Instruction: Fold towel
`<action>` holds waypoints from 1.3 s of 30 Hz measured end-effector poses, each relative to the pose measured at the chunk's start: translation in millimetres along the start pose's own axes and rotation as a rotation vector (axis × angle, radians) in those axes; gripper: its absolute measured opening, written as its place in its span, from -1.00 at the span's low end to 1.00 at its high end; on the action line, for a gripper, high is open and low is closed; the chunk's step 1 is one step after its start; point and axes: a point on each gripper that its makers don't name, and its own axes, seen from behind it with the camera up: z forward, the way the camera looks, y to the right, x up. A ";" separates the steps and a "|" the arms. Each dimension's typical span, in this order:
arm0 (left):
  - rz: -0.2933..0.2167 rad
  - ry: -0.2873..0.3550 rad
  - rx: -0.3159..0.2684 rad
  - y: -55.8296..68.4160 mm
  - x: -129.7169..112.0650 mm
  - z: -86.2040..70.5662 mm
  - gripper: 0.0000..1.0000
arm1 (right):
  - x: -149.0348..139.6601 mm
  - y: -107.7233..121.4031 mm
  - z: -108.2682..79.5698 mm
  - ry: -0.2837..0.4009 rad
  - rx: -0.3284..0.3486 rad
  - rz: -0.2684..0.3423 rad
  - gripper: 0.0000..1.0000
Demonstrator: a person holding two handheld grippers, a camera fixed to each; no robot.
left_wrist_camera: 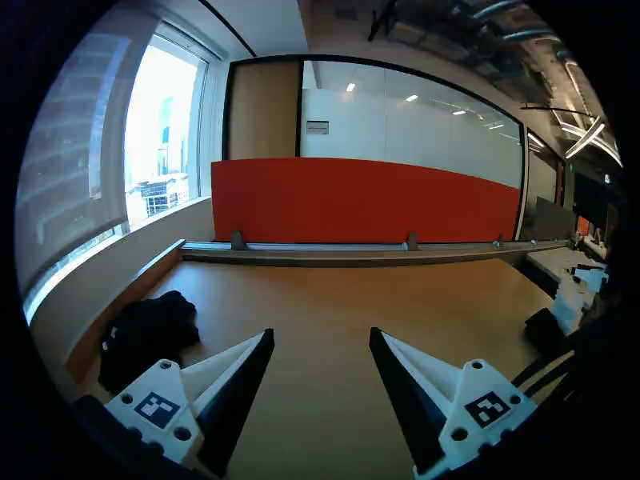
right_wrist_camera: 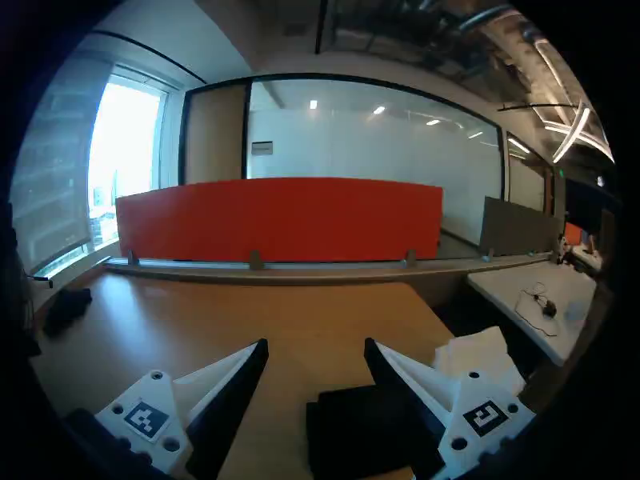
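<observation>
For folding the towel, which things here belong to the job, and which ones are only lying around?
Job: crumpled black cloth, likely the towel; left gripper and right gripper, both open.
Lying about: red divider; white folded material; cable on side desk; flat black item, purpose unclear.

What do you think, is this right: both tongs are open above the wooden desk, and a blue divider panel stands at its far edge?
The divider panel is red, not blue; the left gripper view shows it. The rest holds: the left tongs and right tongs are open above the wooden desk.
</observation>
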 end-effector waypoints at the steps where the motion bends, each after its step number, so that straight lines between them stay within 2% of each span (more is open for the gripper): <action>1: -0.001 0.005 0.001 -0.7 1.4 0.3 0.75 | 3.6 -5.4 0.6 0.009 0.004 -0.001 0.86; 14: -0.006 0.062 -0.005 -5.8 15.3 1.4 0.76 | 37.1 -77.8 10.0 0.090 0.068 -0.032 0.95; 21: -0.006 0.115 0.011 -15.0 29.4 -0.7 0.76 | 55.1 -107.0 12.2 0.128 0.082 -0.008 1.00; 27: -0.024 0.144 0.014 -21.1 36.2 -1.2 0.76 | 56.4 -123.3 13.9 0.148 0.076 -0.016 0.99; 32: -0.012 0.163 0.022 -25.9 39.2 -0.3 0.75 | 52.2 -126.8 17.3 0.143 0.069 -0.047 1.00; 39: -0.006 0.167 0.020 -28.2 27.1 5.5 0.76 | 54.7 -133.1 16.6 0.165 0.062 -0.043 1.00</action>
